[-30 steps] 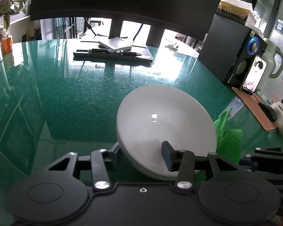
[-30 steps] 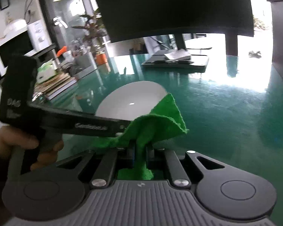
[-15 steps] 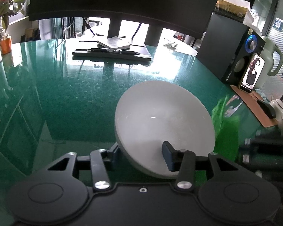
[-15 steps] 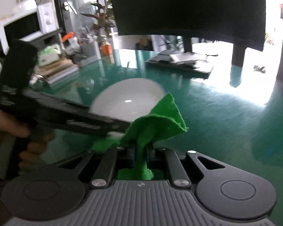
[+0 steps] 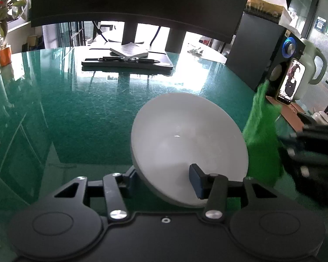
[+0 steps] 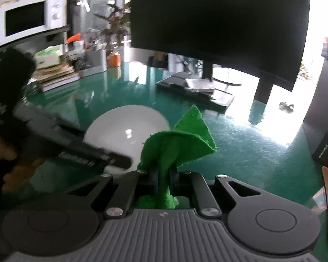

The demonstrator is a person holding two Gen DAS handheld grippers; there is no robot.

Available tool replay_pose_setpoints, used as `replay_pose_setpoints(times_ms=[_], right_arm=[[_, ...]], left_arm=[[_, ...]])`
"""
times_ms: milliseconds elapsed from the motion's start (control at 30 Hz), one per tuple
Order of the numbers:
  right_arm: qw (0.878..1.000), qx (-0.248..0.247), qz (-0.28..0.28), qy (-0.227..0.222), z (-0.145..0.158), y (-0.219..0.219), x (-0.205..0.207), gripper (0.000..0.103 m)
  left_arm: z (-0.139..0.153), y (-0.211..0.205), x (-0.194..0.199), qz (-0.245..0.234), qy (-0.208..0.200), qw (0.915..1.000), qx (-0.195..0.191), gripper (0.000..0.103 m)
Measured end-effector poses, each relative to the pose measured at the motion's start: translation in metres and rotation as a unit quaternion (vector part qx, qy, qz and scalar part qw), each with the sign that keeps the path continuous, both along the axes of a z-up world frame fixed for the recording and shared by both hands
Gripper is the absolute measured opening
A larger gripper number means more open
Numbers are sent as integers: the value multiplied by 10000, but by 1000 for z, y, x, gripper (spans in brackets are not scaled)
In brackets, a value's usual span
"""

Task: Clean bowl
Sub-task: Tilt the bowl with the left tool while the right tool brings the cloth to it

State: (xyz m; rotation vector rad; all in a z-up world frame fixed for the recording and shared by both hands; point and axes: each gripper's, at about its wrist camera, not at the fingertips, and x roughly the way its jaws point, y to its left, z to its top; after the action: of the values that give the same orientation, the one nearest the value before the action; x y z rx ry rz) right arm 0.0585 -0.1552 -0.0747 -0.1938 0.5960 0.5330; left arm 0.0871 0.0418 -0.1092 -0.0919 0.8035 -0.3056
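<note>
The left gripper (image 5: 165, 182) is clamping the tilted bowl's (image 5: 185, 139) near rim; the right gripper (image 6: 163, 178), pinching the green cloth (image 6: 177, 146), is apparently hovering at the bowl's three o'clock.

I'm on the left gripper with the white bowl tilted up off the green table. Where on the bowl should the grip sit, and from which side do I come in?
Grip the bowl at its near, lower rim, coming from the camera side as the left gripper does: one finger inside the wall, the other behind it. The thin wall fits between the jaws, and the tilted hollow faces the green cloth pinched in the right gripper.
</note>
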Motion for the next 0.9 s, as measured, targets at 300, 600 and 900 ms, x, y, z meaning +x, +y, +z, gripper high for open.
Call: replay_pose_setpoints(times_ms=[300, 600, 900], right_arm=[[9998, 61, -112, -137, 0, -1, 3, 10], [9999, 114, 73, -93, 1, 6, 2, 11], [9976, 412, -512, -224, -1, -8, 19, 12]], left_arm=[[0, 0, -1, -29, 1, 10000, 29, 48], [-1, -6, -3, -171, -59, 9997, 150, 52], [0, -4, -2, -260, -59, 9996, 83, 51]])
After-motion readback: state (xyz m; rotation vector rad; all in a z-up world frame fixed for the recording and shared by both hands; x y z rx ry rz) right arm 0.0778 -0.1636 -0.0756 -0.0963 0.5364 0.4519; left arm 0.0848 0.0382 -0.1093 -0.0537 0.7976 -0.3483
